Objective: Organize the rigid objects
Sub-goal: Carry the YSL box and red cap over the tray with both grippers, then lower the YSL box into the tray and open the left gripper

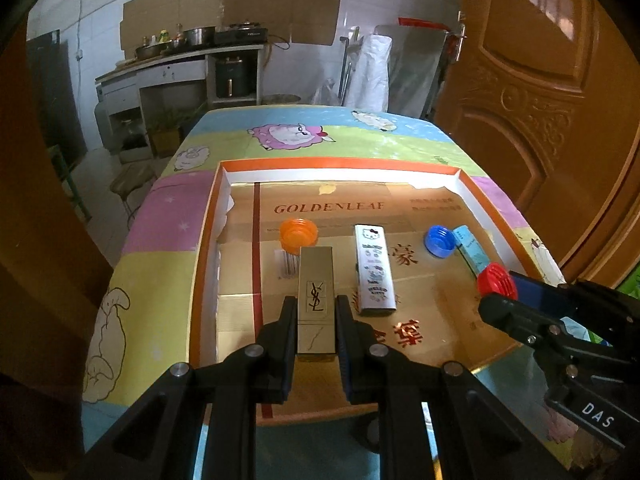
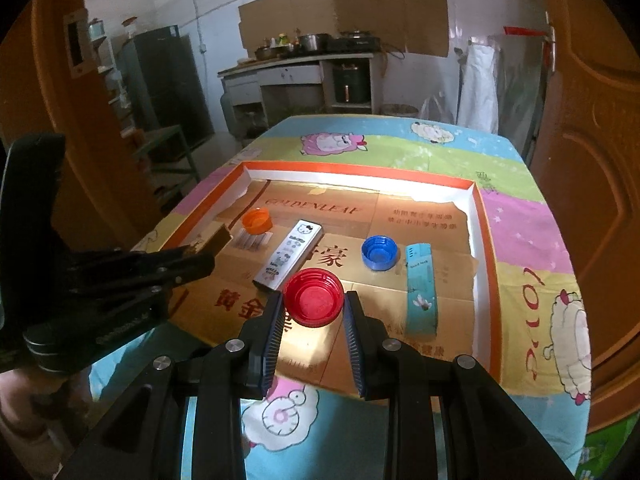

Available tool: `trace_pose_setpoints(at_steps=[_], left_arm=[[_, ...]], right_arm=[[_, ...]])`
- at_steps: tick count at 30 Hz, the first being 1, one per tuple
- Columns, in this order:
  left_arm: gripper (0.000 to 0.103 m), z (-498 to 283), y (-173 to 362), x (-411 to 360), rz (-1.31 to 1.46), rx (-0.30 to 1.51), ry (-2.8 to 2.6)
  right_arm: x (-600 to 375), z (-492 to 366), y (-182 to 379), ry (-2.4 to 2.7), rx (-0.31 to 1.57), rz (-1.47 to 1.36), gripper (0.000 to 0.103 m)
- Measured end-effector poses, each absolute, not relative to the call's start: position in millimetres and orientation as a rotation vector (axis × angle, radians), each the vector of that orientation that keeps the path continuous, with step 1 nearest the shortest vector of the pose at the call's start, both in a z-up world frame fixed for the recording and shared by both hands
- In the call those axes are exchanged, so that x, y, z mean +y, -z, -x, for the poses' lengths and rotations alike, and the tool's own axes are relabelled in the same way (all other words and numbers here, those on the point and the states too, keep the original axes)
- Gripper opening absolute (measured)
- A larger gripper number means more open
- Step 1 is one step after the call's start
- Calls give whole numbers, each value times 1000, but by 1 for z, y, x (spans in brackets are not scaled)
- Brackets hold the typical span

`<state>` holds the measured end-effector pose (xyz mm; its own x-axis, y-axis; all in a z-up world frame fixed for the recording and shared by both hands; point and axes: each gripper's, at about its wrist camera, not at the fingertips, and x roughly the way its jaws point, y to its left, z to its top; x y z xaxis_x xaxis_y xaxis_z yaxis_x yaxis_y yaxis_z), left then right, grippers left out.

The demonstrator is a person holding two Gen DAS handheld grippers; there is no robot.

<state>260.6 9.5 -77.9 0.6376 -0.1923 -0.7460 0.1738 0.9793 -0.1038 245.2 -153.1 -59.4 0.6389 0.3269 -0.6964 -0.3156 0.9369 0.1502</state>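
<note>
Behind the desk point(image 1: 256, 140) we saw a tiled kitchen wall with a cluttered counter point(image 1: 180, 56) and a carved wooden door point(image 1: 540, 100) at the right. We worked over a cartoon-sheep cloth on which lay a shallow orange-rimmed tray point(image 1: 340, 164) lined with gold cardboard. Our left gripper point(image 1: 316, 308) was clenched on a gold lipstick box point(image 1: 315, 300), held lengthwise between its two fingers above the tray's near left part. Our right gripper point(image 2: 314, 304) grasped a red bottle cap point(image 2: 314, 297) by its ribbed sides, open side up, over the near middle of the tray. Lying on the tray floor we found an orange cap point(image 2: 257, 220) at the far left, a white cartoon-printed box point(image 2: 289, 255) slanting beside it, a blue cap point(image 2: 379, 253) right of centre, and a light blue box point(image 2: 420, 288) just beside that cap, nearer the right wall. In the left wrist view the orange cap showed just beyond the tip of the gold lipstick box, and the white cartoon-printed box lay just to its right. We could not tell whether the red bottle cap touched the tray floor.
</note>
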Motion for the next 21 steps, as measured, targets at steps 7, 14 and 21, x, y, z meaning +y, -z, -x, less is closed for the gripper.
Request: trace_pose_setpoints(at_steps=[7, 14, 21], left_arm=[[18, -272, 86, 13, 22, 873, 196], [18, -281, 95, 15, 28, 892, 186], [18, -286, 101, 15, 24, 908, 184]], right_arm=[[-154, -260, 73, -361, 817, -28, 30], [-153, -270, 82, -357, 837, -24, 30], [-153, -278, 89, -355, 852, -22, 30]])
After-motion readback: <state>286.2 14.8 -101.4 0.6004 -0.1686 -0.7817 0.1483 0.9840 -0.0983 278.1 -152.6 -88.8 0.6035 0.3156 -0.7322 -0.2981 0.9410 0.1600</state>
